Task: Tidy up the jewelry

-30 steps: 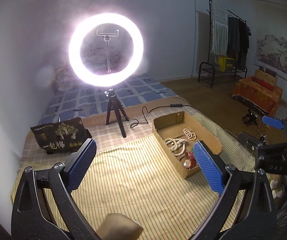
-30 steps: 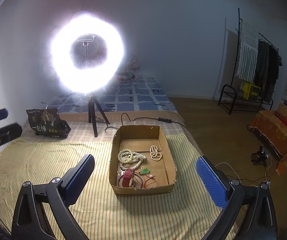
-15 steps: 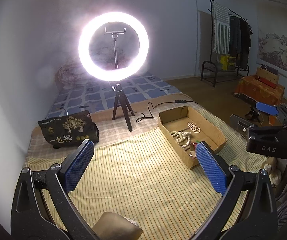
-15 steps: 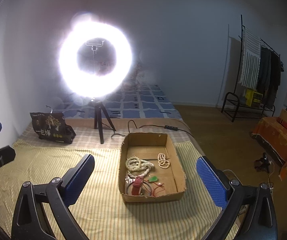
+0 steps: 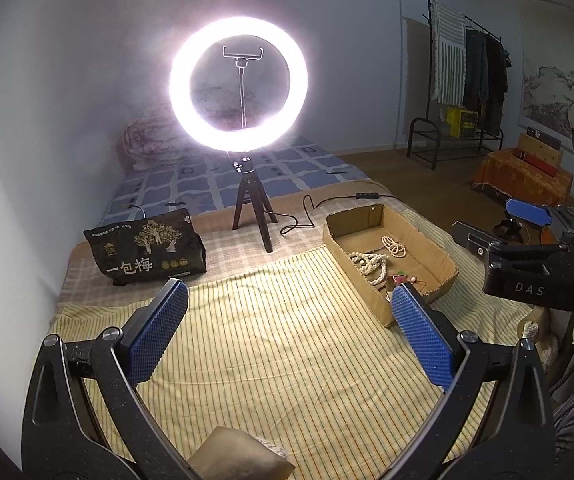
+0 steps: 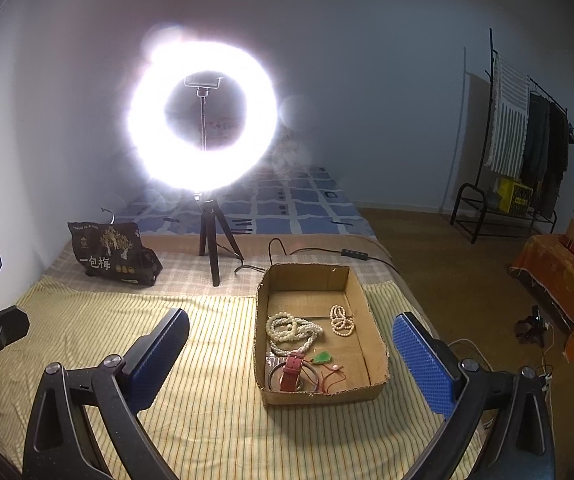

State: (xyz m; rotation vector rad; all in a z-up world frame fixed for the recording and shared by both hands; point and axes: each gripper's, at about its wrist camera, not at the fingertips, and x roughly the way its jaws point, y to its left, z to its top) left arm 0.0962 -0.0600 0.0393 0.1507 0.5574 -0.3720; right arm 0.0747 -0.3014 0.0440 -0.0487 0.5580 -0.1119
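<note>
Currently, both claws are held wide apart and nothing is gripped by either. The left claw [image 5: 289,340] is poised over the striped yellow cloth [image 5: 287,360] spread on the bed, with the cardboard box [image 5: 371,300] seen to its right. The right claw [image 6: 290,354] is aimed straight at that box [image 6: 361,390], which is framed between its blue pads [image 6: 421,366]. Inside the box are laid a bundle of pale bead strands [image 6: 291,330], a smaller bead bracelet [image 6: 342,320], a red strap [image 6: 291,372] across a metal bangle [image 6: 273,376], and a green pendant [image 6: 323,357]. A lit ring light [image 6: 203,128] on a tripod is stood behind, beside a black bag [image 6: 113,254].
</note>
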